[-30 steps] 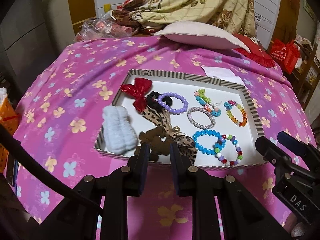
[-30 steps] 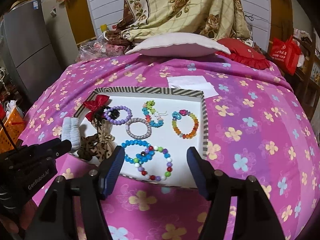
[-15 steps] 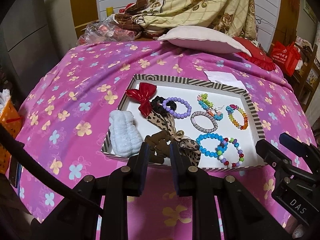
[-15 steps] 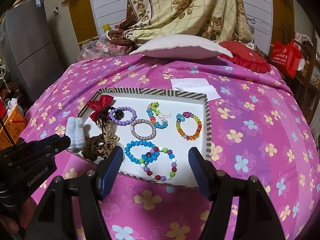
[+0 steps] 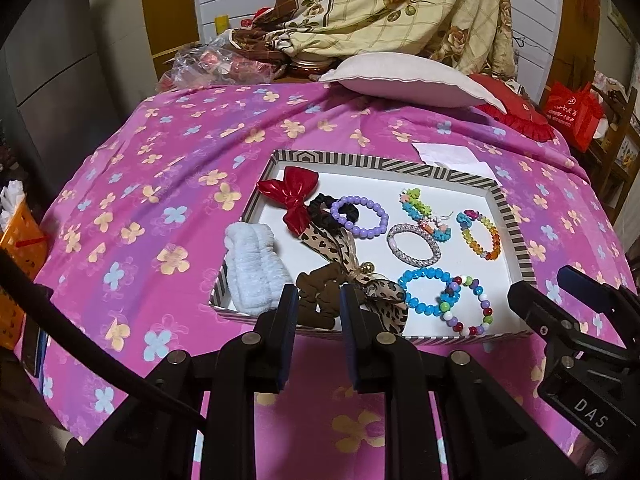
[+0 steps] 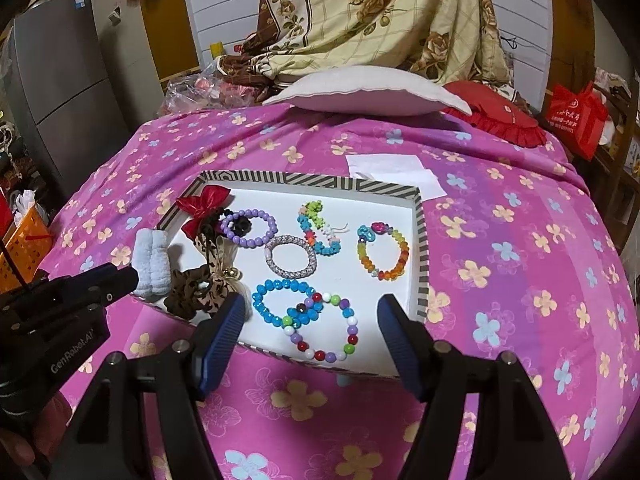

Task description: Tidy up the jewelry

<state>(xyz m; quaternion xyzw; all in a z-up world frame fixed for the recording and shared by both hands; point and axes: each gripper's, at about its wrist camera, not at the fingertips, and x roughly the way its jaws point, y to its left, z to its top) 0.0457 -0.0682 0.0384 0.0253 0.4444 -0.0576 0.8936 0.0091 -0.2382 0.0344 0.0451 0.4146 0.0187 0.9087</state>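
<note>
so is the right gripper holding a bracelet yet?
No, the right gripper is wide open above the tray's near edge, with the multicolor bead bracelet lying flat between its fingers, untouched.

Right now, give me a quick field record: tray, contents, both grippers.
tray: striped-rim tray on pink floral cloth
bracelets: blue bead bracelet overlaps multicolor bead bracelet; purple bead bracelet farther back
hair items: red bow, white scrunchie, both at the left rim
left gripper: narrow gap, empty
right gripper: open, empty
</note>
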